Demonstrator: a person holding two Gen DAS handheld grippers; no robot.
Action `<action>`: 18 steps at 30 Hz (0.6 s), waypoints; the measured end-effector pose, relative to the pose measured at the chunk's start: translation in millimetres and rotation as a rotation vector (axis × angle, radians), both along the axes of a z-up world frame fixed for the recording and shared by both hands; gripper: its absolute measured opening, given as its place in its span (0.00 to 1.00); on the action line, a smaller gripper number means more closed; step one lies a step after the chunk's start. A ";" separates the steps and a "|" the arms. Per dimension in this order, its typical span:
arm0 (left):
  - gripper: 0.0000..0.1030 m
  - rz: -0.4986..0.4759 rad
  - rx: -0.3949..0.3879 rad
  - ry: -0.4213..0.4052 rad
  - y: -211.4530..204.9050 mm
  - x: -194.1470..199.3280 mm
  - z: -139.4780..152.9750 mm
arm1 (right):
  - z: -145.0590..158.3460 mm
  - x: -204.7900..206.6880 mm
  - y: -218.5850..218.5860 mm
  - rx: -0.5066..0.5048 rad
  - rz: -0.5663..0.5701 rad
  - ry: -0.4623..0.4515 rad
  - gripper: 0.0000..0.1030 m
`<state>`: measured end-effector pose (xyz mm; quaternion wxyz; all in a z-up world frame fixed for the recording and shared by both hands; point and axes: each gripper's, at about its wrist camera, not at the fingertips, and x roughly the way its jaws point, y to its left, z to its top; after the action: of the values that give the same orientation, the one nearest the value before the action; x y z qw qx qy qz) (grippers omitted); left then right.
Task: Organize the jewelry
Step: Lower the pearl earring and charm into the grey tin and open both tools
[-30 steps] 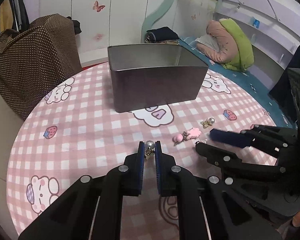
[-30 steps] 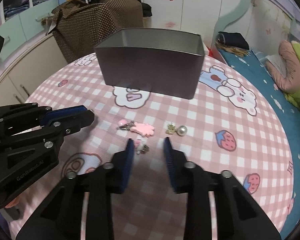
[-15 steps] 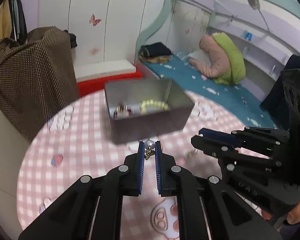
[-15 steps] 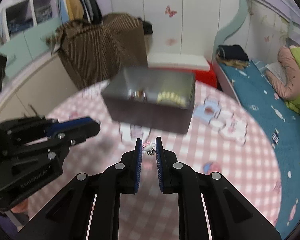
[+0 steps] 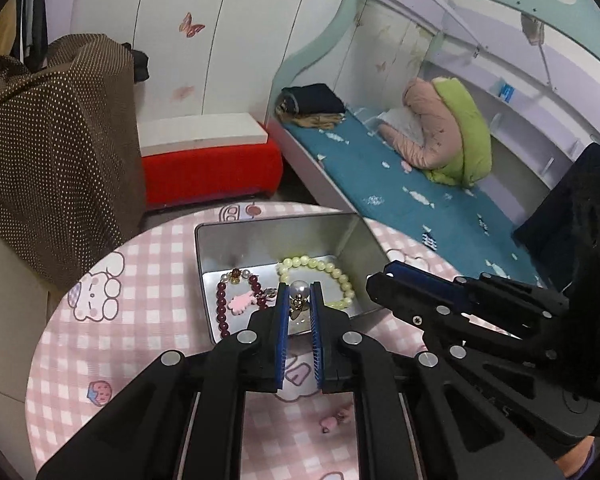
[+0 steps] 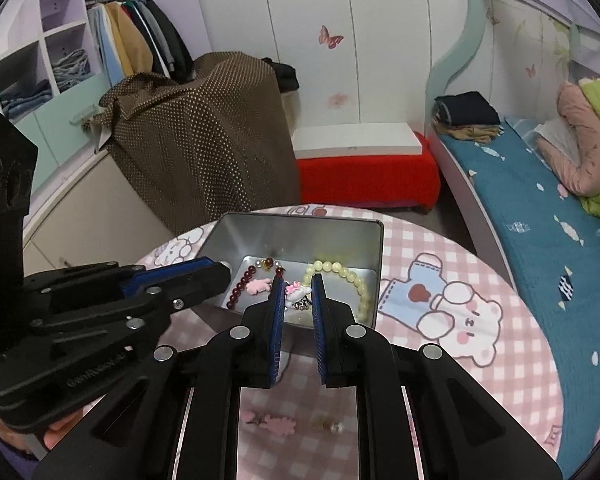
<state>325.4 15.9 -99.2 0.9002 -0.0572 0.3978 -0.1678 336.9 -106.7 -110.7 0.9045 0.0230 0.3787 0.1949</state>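
Metal tin point(image 5: 352, 240) sits below both claws: left claw point(image 5: 299, 304) pinches a pearl earring point(image 5: 299, 290), right claw point(image 6: 296, 294) a white charm point(image 6: 298, 293). Releasing off-centre could bounce either out.

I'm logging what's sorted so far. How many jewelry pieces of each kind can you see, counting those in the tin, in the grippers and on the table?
Bracelets: 2, dark red and pale yellow, both in the tin
Pearl earrings: 2, left gripper and table
Pink charms: 4, tin, right gripper, two on table
Total: 8
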 end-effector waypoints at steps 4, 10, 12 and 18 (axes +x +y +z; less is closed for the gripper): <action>0.09 0.004 -0.026 0.034 -0.2 8.5 -8.1 | -8.1 5.8 0.7 0.003 -0.001 0.017 0.14; 0.14 0.006 -0.002 0.036 -1.8 10.8 -12.0 | -16.0 9.5 0.1 0.011 -0.005 0.033 0.14; 0.28 0.021 0.003 0.031 0.2 9.9 -11.6 | -16.8 10.0 0.0 0.018 -0.004 0.037 0.14; 0.36 0.044 0.002 0.016 7.1 6.5 -8.0 | -16.7 10.4 -2.6 0.032 -0.005 0.040 0.14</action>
<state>331.9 23.0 -107.2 0.9005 -0.0664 0.4039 -0.1472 347.3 -109.3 -127.4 0.8968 0.0421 0.3934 0.1981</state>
